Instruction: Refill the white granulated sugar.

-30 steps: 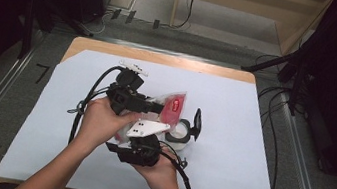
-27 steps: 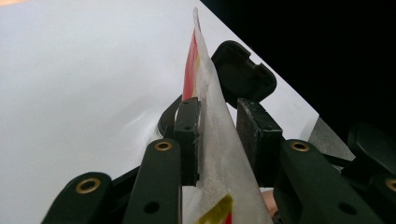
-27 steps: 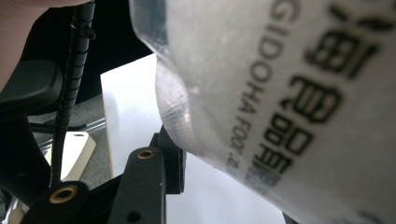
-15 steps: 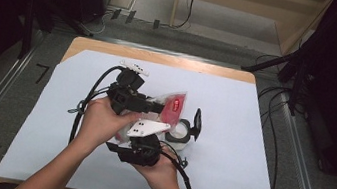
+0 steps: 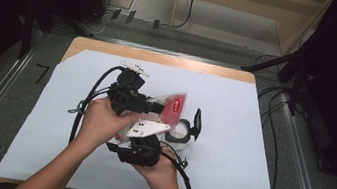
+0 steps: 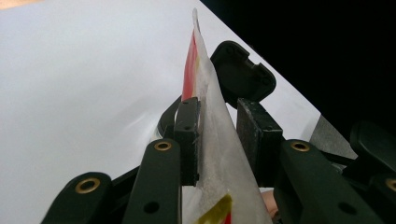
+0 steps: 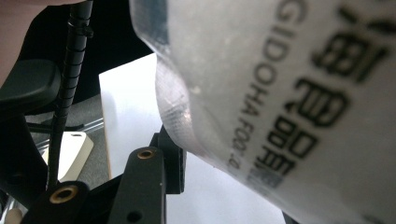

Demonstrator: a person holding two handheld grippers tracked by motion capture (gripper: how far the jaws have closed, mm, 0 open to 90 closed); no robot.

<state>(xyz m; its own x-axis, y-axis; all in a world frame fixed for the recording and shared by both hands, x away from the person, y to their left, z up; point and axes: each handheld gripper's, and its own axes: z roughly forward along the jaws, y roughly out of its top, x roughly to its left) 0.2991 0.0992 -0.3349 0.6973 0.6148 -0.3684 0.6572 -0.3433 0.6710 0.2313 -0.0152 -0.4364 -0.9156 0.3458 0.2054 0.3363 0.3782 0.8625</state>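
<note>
A red-and-white plastic pouch is held above the white sheet between both grippers. My left gripper points right and is shut on the pouch; in the left gripper view the pouch stands edge-on between the two pads. My right gripper comes up from below, under its grey plate. In the right gripper view the printed pouch is very close, one finger presses on its sealed edge, and the other jaw is hidden behind it. A small white tub with its black lid flipped open sits just below the pouch.
A white sheet covers the wooden table. Black cables trail left from the left gripper and toward the table's front edge from the right one. Dark curtains and floor rails flank the table.
</note>
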